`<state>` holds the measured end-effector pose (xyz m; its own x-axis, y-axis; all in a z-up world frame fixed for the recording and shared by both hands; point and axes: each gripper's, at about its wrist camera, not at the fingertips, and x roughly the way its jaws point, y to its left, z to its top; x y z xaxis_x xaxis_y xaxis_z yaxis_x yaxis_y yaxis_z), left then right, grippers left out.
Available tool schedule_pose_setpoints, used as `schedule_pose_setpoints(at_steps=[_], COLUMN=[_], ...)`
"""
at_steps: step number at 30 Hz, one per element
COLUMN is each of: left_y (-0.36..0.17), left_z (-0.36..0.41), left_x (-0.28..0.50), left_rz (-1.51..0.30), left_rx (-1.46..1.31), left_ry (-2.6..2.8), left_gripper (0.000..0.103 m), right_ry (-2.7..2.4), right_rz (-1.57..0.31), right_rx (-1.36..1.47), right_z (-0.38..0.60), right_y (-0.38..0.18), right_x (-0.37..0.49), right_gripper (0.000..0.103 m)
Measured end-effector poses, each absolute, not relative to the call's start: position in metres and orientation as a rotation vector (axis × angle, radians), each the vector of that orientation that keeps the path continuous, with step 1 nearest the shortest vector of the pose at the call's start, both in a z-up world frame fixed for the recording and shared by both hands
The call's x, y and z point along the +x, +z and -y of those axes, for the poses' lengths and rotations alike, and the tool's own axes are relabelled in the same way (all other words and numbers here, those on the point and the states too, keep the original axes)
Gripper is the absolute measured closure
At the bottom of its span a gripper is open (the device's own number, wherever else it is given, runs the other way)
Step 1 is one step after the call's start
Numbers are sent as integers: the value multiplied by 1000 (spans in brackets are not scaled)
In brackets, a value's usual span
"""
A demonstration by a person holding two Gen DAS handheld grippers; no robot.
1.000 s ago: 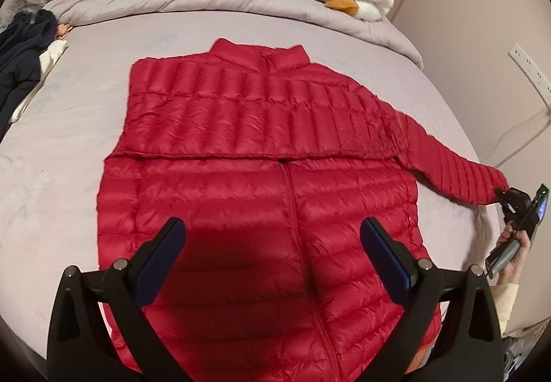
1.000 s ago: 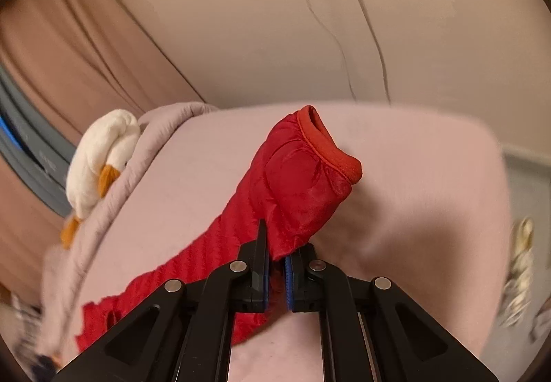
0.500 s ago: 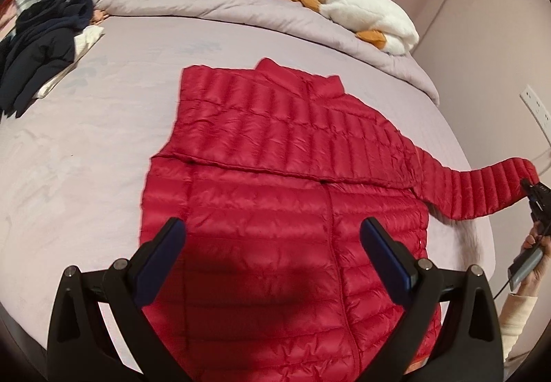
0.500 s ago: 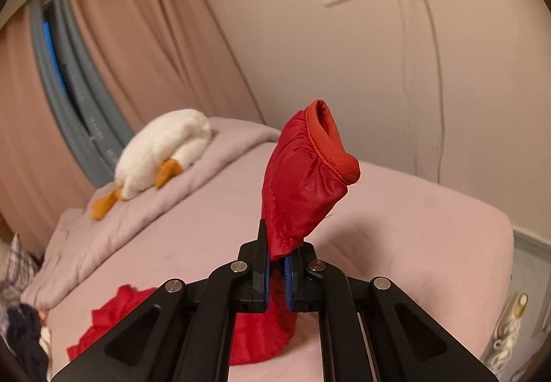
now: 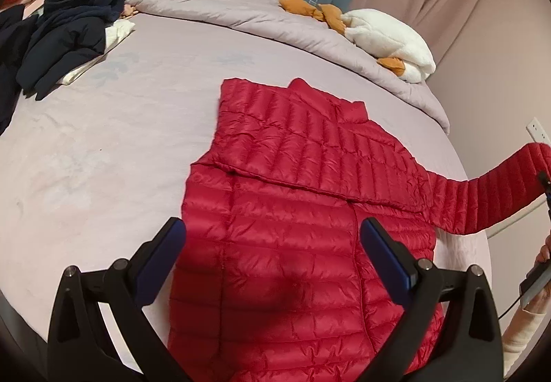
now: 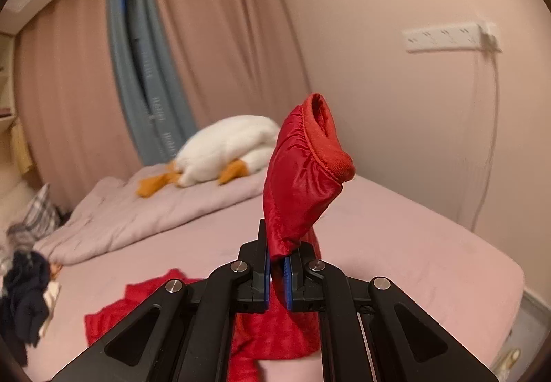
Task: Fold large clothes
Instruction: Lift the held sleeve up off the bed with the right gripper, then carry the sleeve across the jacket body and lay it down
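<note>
- Two grippers are working: the right gripper (image 6: 278, 273) is clamping the cuff end of the sleeve (image 6: 306, 175), holding it raised off the bed (image 5: 103, 141); the left gripper (image 5: 272, 261) is hovering with jaws wide apart and empty.
- Red jacket (image 5: 303, 227) is lying flat on the bed, its other sleeve already folded across the chest.
- Recommended handling: carrying the held sleeve across the chest parallel to the folded one, keeping it taut, avoiding dragging the jacket's body sideways.

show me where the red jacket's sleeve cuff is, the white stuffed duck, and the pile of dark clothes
sleeve cuff (image 6: 322, 144), right wrist view, on the ribbed opening.
white stuffed duck (image 5: 389, 41), left wrist view, on its white body.
dark clothes (image 5: 65, 34), left wrist view, on the middle of the navy heap.
</note>
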<state>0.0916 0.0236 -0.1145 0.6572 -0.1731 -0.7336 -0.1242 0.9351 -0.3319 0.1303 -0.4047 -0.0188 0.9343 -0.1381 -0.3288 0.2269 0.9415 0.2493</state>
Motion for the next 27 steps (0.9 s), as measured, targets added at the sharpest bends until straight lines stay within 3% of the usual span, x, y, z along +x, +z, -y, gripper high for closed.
schedule_pose_setpoints(at_steps=[18, 27], left_y=[-116, -117], left_z=[-45, -50], left_x=[84, 80], left_rz=[-844, -841], left_rx=[-403, -395], left_ry=[21, 45], left_gripper=[2, 2], right_ry=[182, 375], right_rz=[-322, -401], right_rx=[120, 62], right_z=[319, 270], right_y=[-7, -26], right_x=[127, 126], right_gripper=[95, 95])
